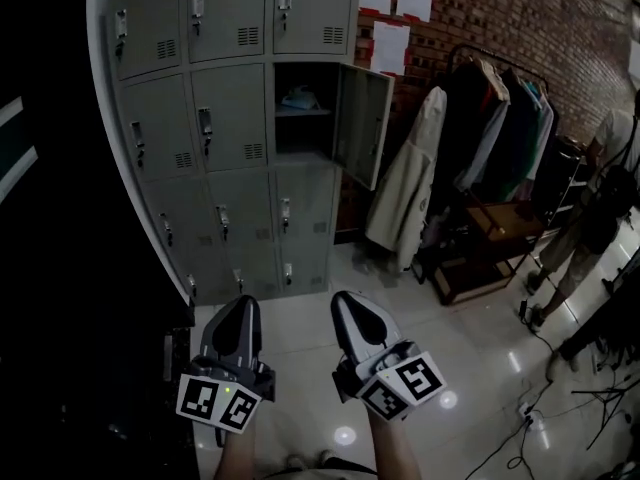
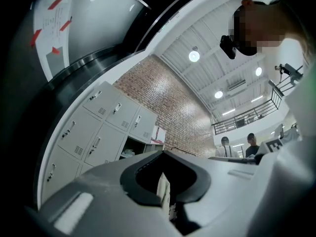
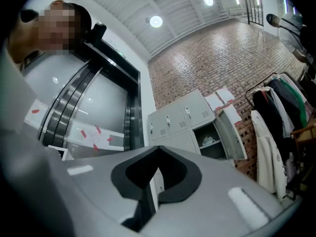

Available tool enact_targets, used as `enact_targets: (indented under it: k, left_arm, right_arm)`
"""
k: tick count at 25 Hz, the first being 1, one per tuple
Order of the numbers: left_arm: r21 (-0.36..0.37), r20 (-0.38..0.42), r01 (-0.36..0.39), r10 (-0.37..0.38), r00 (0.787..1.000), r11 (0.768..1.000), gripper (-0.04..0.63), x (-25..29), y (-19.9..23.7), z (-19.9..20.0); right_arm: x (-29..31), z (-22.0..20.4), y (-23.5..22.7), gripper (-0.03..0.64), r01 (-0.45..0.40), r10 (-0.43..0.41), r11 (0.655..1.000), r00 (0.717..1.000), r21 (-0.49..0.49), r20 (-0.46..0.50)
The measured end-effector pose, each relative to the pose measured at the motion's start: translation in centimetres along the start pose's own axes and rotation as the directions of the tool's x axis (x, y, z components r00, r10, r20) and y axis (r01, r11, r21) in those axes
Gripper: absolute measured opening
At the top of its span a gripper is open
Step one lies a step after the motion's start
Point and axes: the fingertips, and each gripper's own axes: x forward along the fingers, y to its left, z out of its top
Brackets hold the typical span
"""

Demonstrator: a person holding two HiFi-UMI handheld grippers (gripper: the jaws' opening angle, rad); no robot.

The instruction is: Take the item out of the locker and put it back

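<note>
A bank of grey lockers (image 1: 225, 118) stands ahead of me on the left. One middle compartment (image 1: 303, 118) is open, its door (image 1: 362, 123) swung out to the right. A pale item (image 1: 300, 98) lies on the shelf inside; it also shows as the item (image 3: 208, 140) in the right gripper view. Both grippers hang low over the tiled floor, well short of the lockers. My left gripper (image 1: 243, 303) (image 2: 163, 153) has its jaws together and empty. My right gripper (image 1: 343, 298) (image 3: 158, 147) is likewise shut on nothing.
A clothes rack (image 1: 490, 128) with coats stands right of the lockers, a white coat (image 1: 405, 183) nearest the open door. A low wooden stand (image 1: 480, 263) sits below it. A person (image 1: 590, 218) stands at the right. Cables (image 1: 525, 418) lie on the floor.
</note>
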Motion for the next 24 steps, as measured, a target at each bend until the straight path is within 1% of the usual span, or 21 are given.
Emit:
enact_targets:
  k: [2,6,10,13,17,24]
  left_arm:
    - [-0.012,-0.003,0.001,-0.001,1.000,1.000,0.005,-0.6,-1.1,0.2]
    - [-0.033,0.016,-0.016,0.016,1.000,0.999,0.004,-1.4,-2.8,0.9]
    - [-0.024,0.022,-0.006,0.007,1.000,1.000,0.005,-1.9,-4.4,0.9]
    - [-0.017,0.033,-0.011,0.011,0.999,1.000,0.004,-2.5,-4.7,1.1]
    - [-0.013,0.048,0.001,0.000,0.999,1.000,0.005,-2.6,-5.0,1.8]
    - [-0.006,0.030,0.018,-0.018,0.999,1.000,0.005,-2.3,-5.9,1.2]
  right_arm:
    - [-1.3,0.1,0.0,0.002,0.021,-0.021,1.000,1.000,0.017,-0.016]
    - [-2.9,0.1,1.1,0.002,-0.005,0.007,0.999,0.999,0.033,-0.054]
    - [-4.2,0.3,1.2,0.002,-0.014,0.016,0.999,0.998,0.037,-0.054]
    - [-4.5,0.3,1.4,0.002,-0.021,0.023,0.999,0.998,0.040,-0.053]
    - [-4.7,0.8,1.8,0.002,-0.028,0.030,0.999,0.999,0.035,-0.039]
    - [-5.1,1.5,1.8,0.002,-0.030,0.031,0.999,0.999,0.016,-0.029]
